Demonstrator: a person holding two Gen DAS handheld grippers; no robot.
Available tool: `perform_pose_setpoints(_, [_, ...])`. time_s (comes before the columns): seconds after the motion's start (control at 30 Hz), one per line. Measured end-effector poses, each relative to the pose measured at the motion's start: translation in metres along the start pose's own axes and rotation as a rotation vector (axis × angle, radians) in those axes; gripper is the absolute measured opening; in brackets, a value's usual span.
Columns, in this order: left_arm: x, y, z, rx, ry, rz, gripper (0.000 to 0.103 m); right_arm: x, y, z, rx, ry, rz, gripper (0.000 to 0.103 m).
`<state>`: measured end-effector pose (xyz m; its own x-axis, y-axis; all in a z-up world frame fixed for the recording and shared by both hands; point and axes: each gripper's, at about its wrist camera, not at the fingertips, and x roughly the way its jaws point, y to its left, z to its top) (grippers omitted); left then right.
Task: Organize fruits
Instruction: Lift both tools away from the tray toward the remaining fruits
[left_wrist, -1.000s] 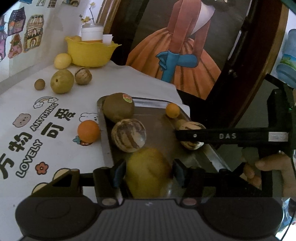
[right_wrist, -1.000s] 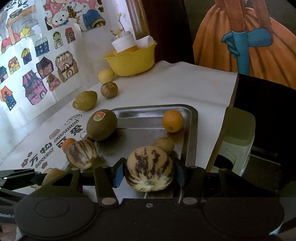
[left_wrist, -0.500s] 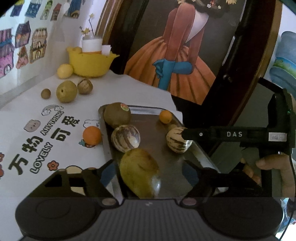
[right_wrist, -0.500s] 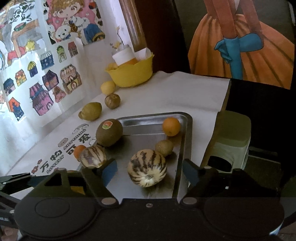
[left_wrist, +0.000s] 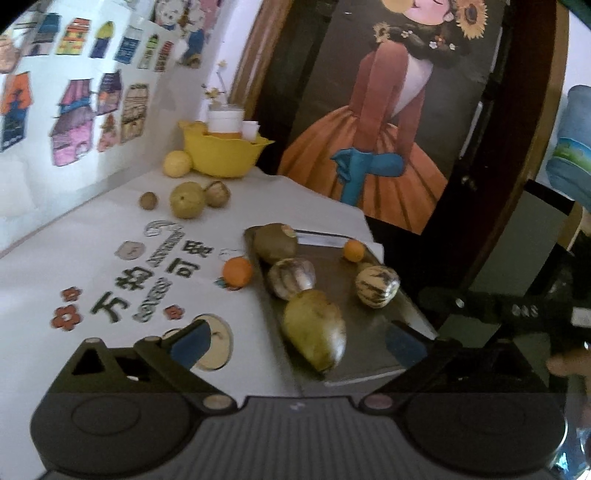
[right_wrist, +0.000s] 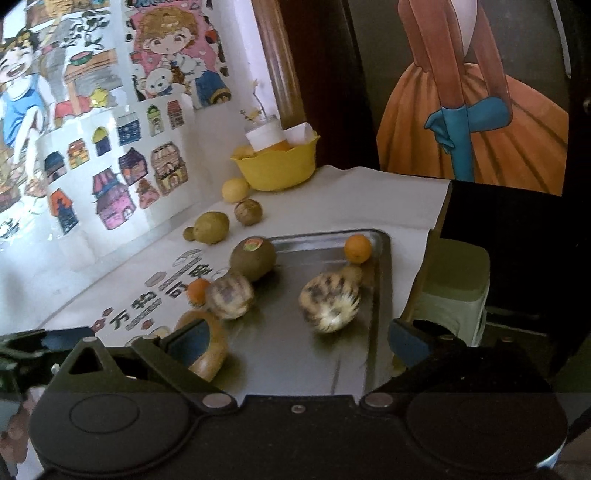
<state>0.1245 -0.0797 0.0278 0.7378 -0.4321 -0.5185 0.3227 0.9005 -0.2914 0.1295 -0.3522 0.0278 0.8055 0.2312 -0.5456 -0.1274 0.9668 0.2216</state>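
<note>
1. The mango lies flat at the near left of the metal tray. Its long axis runs near-to-far, and the narrow tip points toward you.
2. Your left gripper has just been opening and its jaws are now spread wide. The blue pads stand well clear on either side of the mango and touch nothing.
3. Your right gripper has also just been opening and is now fully apart. The striped melon sits on the tray beyond the fingers, free of them.
4. On the tray I count six fruits: the mango, two striped melons, one brown kiwi with a sticker at the far left corner, one small orange at the far right, and one small brownish fruit tucked behind the right melon.
5. Off the tray, on the printed cloth, one orange sits just left of the tray.
6. Far left group: one yellow round fruit, one green-yellow fruit, one brown striped fruit and one small brown fruit, near one yellow bowl.
</note>
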Motion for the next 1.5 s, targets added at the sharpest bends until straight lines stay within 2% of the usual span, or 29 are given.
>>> perform_pose_setpoints(0.13, [-0.013,0.009,-0.007,0.017,0.003,0.046,0.102,-0.008,0.019,-0.021,-0.012,0.028,-0.006,0.102])
perform_pose_setpoints(0.3, [-0.027,0.029,-0.012,0.007,0.036,0.101,0.102,-0.016,0.036,-0.041,0.006,0.105,0.004,0.102])
perform_pose_setpoints(0.53, [-0.042,0.054,-0.017,-0.004,0.056,0.164,0.102,-0.025,0.054,-0.058,0.040,0.158,0.010,0.102])
perform_pose_setpoints(0.67, [-0.051,0.063,-0.021,0.025,0.075,0.179,0.102,-0.023,0.070,-0.064,0.054,0.200,0.011,0.102])
perform_pose_setpoints(0.9, [-0.072,0.081,-0.015,0.032,0.061,0.207,0.102,-0.017,0.105,-0.065,0.096,0.190,0.116,0.102])
perform_pose_setpoints(1.2, [-0.064,0.109,-0.011,-0.029,0.093,0.242,0.102,-0.006,0.146,-0.046,-0.098,0.142,0.132,0.102])
perform_pose_setpoints(1.4, [-0.057,0.109,0.002,0.028,0.105,0.271,0.102,-0.002,0.153,-0.030,-0.210,0.075,0.146,0.102])
perform_pose_setpoints(1.5, [-0.056,0.108,0.013,0.054,0.092,0.282,0.102,0.006,0.153,-0.022,-0.277,0.073,0.131,0.102])
